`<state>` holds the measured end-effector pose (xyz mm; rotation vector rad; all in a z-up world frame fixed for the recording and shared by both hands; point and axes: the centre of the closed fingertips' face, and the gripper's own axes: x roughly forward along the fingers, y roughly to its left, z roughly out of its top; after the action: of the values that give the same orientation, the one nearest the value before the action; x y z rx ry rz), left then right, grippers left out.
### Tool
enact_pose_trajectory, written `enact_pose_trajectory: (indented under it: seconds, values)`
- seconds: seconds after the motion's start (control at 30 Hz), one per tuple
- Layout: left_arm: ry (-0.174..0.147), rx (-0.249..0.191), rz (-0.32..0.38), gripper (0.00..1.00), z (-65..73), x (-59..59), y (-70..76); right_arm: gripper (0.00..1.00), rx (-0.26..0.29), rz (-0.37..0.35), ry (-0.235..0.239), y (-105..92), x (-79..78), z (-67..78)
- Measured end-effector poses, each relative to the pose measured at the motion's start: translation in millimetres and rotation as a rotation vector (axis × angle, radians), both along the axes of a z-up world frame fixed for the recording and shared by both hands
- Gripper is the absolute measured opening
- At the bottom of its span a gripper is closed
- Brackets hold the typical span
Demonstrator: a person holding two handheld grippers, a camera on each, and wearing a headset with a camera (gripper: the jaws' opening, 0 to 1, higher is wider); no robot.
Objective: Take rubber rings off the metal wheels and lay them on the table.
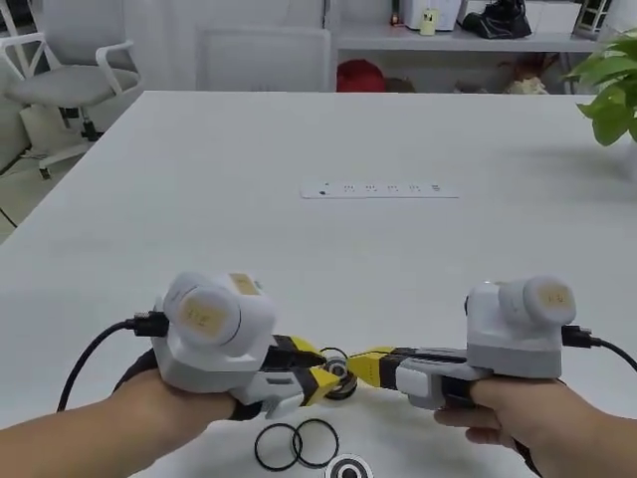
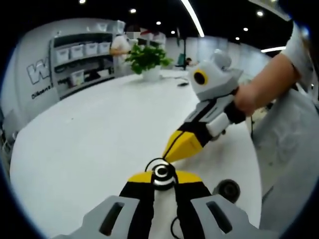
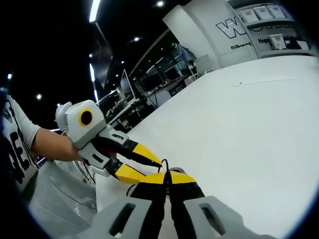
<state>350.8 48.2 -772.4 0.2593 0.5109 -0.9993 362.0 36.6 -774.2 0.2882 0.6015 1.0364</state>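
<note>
The white tabletop (image 1: 299, 129) carries everything, and the work sits at the middle of its near edge. There the left gripper (image 1: 326, 366) reaches in from the left and the right gripper (image 1: 360, 364) from the right, their yellow tips meeting nose to nose.

The left gripper's fingers (image 2: 142, 178) are clamped on a small metal wheel (image 2: 161, 173), held between the tips. The right gripper's fingers (image 3: 152, 181) are pressed together and pinch a thin black strand of the rubber ring (image 2: 151, 163). The rest of that ring loops around the wheel. Whether the wheel touches the tabletop cannot be told.

A leafy plant (image 1: 609, 85) overhangs the right edge toward the far corner. A white power strip (image 1: 379, 188) lies flat near the centre of the tabletop, well apart from the grippers.

A second wheel (image 2: 228, 189) rests on the tabletop right at the near edge, just beside the grippers' tips on the person's side.

Two loose rings (image 1: 297, 444) lie flat at the near edge, overlapping each other. They sit between the left hand (image 1: 174, 408) and the second wheel.
</note>
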Motion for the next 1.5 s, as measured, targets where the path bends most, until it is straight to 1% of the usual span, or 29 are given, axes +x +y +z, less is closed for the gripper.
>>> enact_pose_trajectory:
  seconds: [0.17, 0.3, 0.43, 0.5, 0.57, 0.67, 0.77, 0.83, 1.03, 1.17, 1.33, 1.5]
  values:
    - [-0.007, -0.028, 0.007, 0.21, 9.8, -2.1, 6.9, 0.0, 0.008, -0.002, -0.001, 0.4, -0.5, 3.6]
    - [-0.007, -0.043, 0.009, 0.25, 15.5, -7.4, 13.3, 0.0, 0.011, 0.001, -0.004, 1.7, -1.4, 6.3]
    - [-0.019, -0.042, 0.002, 0.28, 19.1, -13.3, 19.9, 0.0, 0.01, 0.016, -0.01, 5.3, -5.4, 8.9]
    - [-0.018, -0.043, 0.004, 0.3, 20.5, -15.3, 24.1, 0.0, 0.007, 0.027, -0.012, 7.6, -8.4, 9.2]
    - [-0.01, -0.055, 0.011, 0.31, 23.3, -18.0, 28.0, 0.0, 0.005, 0.037, -0.014, 9.7, -10.7, 9.5]
    - [-0.015, -0.056, 0.014, 0.33, 25.4, -22.4, 33.0, 0.0, 0.006, 0.052, -0.013, 13.6, -15.1, 10.9]
    - [-0.026, -0.045, 0.009, 0.34, 25.3, -28.3, 38.9, 0.0, 0.006, 0.071, -0.014, 18.3, -19.4, 12.2]
    - [-0.027, -0.042, 0.007, 0.35, 24.7, -32.3, 42.1, 0.0, 0.011, 0.081, -0.009, 21.4, -22.6, 13.2]
    - [-0.003, -0.059, 0.037, 0.4, 23.0, -38.0, 51.8, 0.0, 0.012, 0.115, 0.009, 27.3, -31.5, 11.3]
    - [-0.002, -0.055, 0.048, 0.4, 21.6, -39.6, 56.9, 0.0, 0.005, 0.138, 0.024, 29.3, -37.1, 6.9]
    - [0.002, -0.053, 0.067, 0.41, 21.1, -38.6, 63.5, 0.0, -0.007, 0.159, 0.038, 32.7, -43.2, 1.6]
    - [0.002, -0.051, 0.072, 0.41, 20.4, -39.1, 65.5, 0.0, -0.022, 0.165, 0.046, 34.2, -45.2, -4.0]
